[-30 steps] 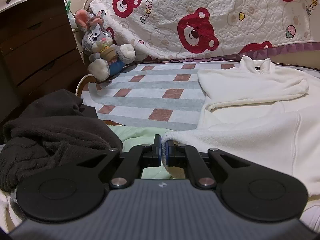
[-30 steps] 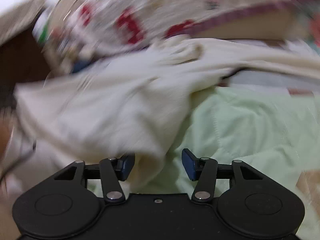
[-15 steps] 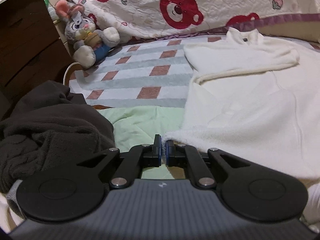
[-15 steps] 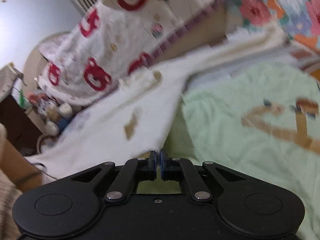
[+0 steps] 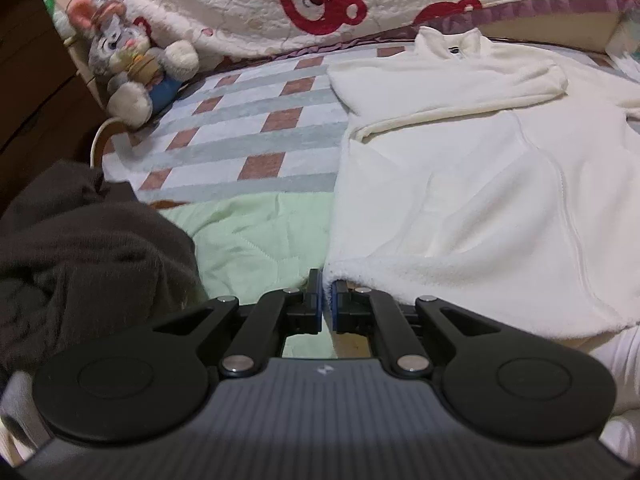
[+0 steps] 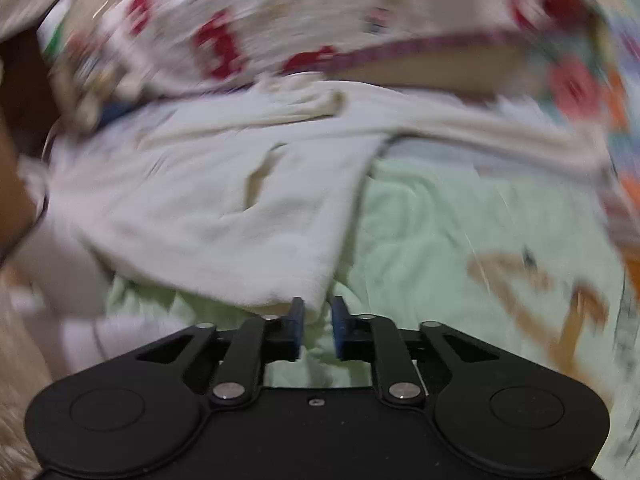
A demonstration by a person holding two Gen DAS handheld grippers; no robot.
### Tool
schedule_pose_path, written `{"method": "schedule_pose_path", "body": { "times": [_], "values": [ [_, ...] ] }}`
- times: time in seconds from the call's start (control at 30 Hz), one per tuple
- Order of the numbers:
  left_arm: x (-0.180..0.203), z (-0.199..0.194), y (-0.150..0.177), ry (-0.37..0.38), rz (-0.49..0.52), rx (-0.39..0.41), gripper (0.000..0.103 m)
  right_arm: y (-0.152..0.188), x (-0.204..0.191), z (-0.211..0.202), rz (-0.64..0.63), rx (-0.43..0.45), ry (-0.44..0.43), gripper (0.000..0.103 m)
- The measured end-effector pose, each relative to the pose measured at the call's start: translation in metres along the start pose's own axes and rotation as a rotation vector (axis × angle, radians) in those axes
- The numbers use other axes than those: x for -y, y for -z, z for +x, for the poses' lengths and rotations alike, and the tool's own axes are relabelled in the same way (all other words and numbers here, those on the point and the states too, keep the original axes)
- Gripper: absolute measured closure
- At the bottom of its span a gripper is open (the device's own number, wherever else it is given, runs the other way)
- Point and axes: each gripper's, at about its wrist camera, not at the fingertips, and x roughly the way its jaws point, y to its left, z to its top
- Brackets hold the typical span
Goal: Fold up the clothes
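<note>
the white fleece (image 5: 460, 208) is spread flat on the bed, its hem nearest the cameras and its collar far off by the bear quilt (image 5: 320, 4). its near left hem corner is pinched in the left gripper (image 5: 327, 298), whose jaws are clenched almost together on the fabric edge. in the right wrist view, the other hem corner lies between the fingers of the right gripper (image 6: 318, 322), whose jaws have just been opening; a gap is seen beside the cloth, so that corner is judged released, though blur leaves some doubt. half a second ago those jaws were shut tight on it. this suggests that the hem has been laid out and one side let go before a fold is begun. the dark garment (image 5: 80, 248) is heaped to the left on the green sheet (image 5: 248, 240). further back, the checked blanket (image 5: 256, 128) and the stuffed rabbit (image 5: 128, 68) now sit lower and larger in the left view than a second earlier.
</note>
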Motion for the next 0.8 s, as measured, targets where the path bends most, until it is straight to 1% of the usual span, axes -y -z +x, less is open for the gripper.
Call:
{"method": "schedule_pose_path", "body": {
  "times": [0.1, 0.13, 0.17, 0.27, 0.4, 0.43, 0.47, 0.53, 0.57, 0.6, 0.67, 0.73, 0.77, 0.8],
  "values": [
    [-0.003, -0.001, -0.009, 0.017, 0.001, 0.015, 0.099, -0.011, -0.013, 0.008, -0.201, -0.047, -0.046, 0.072],
    [-0.004, -0.001, -0.012, 0.023, -0.002, 0.021, 0.099, -0.015, -0.016, 0.011, -0.255, -0.075, -0.067, 0.066],
    [-0.004, -0.002, -0.016, 0.031, -0.003, 0.028, 0.099, -0.015, -0.019, 0.013, -0.304, -0.088, -0.064, 0.064],
    [-0.003, 0.001, -0.023, 0.035, 0.003, 0.037, 0.098, -0.013, -0.028, 0.019, -0.440, -0.103, -0.025, 0.064],
    [0.002, 0.005, -0.026, 0.035, 0.011, 0.037, 0.098, -0.010, -0.037, 0.029, -0.550, -0.091, 0.064, 0.065],
    [0.003, 0.006, -0.026, 0.032, 0.014, 0.036, 0.098, -0.010, -0.036, 0.028, -0.542, -0.068, 0.076, 0.067],
    [0.004, 0.007, -0.026, 0.030, 0.017, 0.035, 0.098, -0.011, -0.034, 0.026, -0.525, -0.041, 0.083, 0.072],
    [0.003, 0.009, -0.026, 0.031, 0.011, 0.032, 0.098, -0.014, -0.028, 0.026, -0.459, -0.021, 0.089, 0.079],
    [0.002, 0.010, -0.025, 0.031, 0.008, 0.030, 0.098, -0.015, -0.025, 0.027, -0.424, -0.013, 0.092, 0.079],
    [0.002, 0.011, -0.025, 0.032, 0.004, 0.028, 0.098, -0.014, -0.024, 0.030, -0.419, -0.015, 0.103, 0.079],
    [0.000, 0.012, -0.024, 0.035, -0.007, 0.024, 0.098, -0.010, -0.025, 0.039, -0.447, -0.024, 0.119, 0.079],
    [-0.002, 0.013, -0.024, 0.045, -0.024, 0.022, 0.098, -0.007, -0.026, 0.044, -0.464, 0.002, 0.123, 0.078],
    [-0.003, 0.013, -0.023, 0.051, -0.033, 0.020, 0.098, -0.007, -0.027, 0.045, -0.463, 0.029, 0.126, 0.081],
    [-0.005, 0.013, -0.023, 0.058, -0.042, 0.017, 0.099, -0.011, -0.023, 0.041, -0.419, 0.063, 0.111, 0.095]
  ]
}}
